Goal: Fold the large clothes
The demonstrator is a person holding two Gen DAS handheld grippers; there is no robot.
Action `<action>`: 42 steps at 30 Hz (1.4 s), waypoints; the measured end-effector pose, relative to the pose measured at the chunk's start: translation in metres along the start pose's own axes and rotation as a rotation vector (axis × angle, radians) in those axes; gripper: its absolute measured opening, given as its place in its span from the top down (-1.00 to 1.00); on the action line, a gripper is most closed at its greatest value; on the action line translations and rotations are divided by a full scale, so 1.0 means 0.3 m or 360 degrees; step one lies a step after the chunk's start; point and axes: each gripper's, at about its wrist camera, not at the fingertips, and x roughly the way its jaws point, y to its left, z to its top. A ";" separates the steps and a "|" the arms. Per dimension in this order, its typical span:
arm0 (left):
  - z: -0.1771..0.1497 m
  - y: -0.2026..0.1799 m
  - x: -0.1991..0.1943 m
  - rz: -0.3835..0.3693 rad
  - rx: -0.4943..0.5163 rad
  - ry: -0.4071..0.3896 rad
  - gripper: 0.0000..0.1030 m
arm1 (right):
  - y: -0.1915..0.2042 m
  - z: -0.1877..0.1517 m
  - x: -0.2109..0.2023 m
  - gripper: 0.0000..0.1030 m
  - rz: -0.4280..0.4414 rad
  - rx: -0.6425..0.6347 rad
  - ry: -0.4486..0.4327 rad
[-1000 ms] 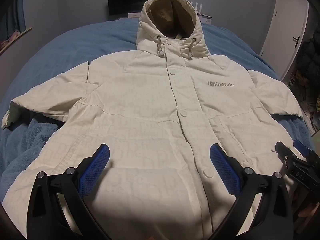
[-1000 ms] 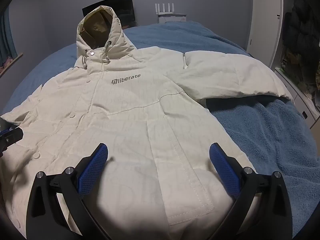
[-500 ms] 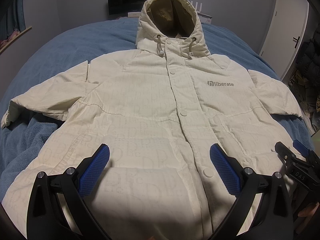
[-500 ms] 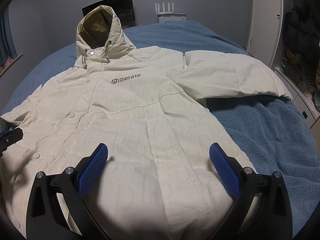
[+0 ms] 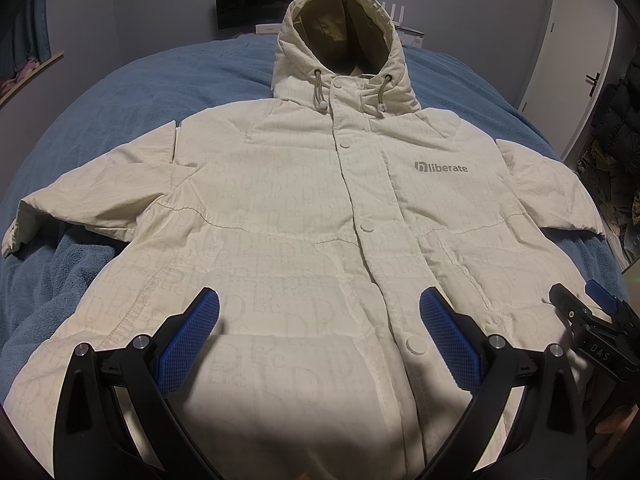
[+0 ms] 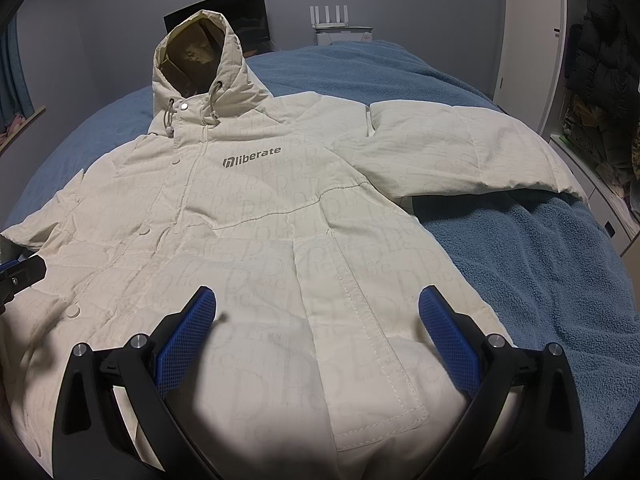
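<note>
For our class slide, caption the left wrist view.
Open left hand-held gripper hovers over a cream hooded jacket spread flat on a blue blanket.

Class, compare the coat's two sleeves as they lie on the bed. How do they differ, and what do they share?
The sleeve by the door lies puffed and nearly level across the blanket. The sleeve by the curtain slopes down towards the bed's edge, its cuff curling under. Both are cream, spread outwards and unfolded.

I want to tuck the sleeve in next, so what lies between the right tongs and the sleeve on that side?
In the right wrist view, only jacket front and bare blue blanket separate the open right tongs from the sleeve.
</note>
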 end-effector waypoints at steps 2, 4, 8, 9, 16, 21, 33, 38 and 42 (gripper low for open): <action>0.000 0.001 0.001 0.0000 0.0000 0.0000 -0.88 | 0.000 0.000 0.000 -0.88 0.0000 0.0000 0.0001; 0.000 0.000 0.000 -0.0001 0.0000 0.0001 -0.88 | 0.001 0.000 0.000 -0.88 0.0000 0.0001 0.0001; 0.000 0.001 0.001 0.0000 -0.0001 0.0001 -0.88 | 0.001 0.000 0.000 -0.88 0.0000 0.0001 0.0002; 0.000 0.002 0.001 -0.0001 0.0000 0.0001 -0.88 | 0.001 0.000 0.000 -0.88 0.0000 0.0001 0.0003; 0.001 0.000 0.000 -0.0001 -0.0001 0.0002 -0.88 | 0.000 0.000 0.001 -0.88 0.0001 0.0001 0.0004; 0.001 0.000 0.000 -0.0002 -0.0002 0.0003 -0.88 | -0.001 0.000 0.002 -0.88 0.0001 0.0003 0.0006; -0.009 -0.002 0.008 0.0002 0.0001 0.0006 -0.88 | -0.003 0.001 0.002 -0.88 0.0003 0.0006 0.0000; -0.019 -0.012 0.014 0.0015 -0.0006 0.0008 -0.88 | -0.011 -0.013 -0.005 -0.88 0.0040 0.0025 -0.0031; -0.010 -0.010 0.023 0.0025 -0.0014 0.0096 -0.88 | -0.019 -0.001 -0.037 -0.88 0.0163 0.0040 -0.0052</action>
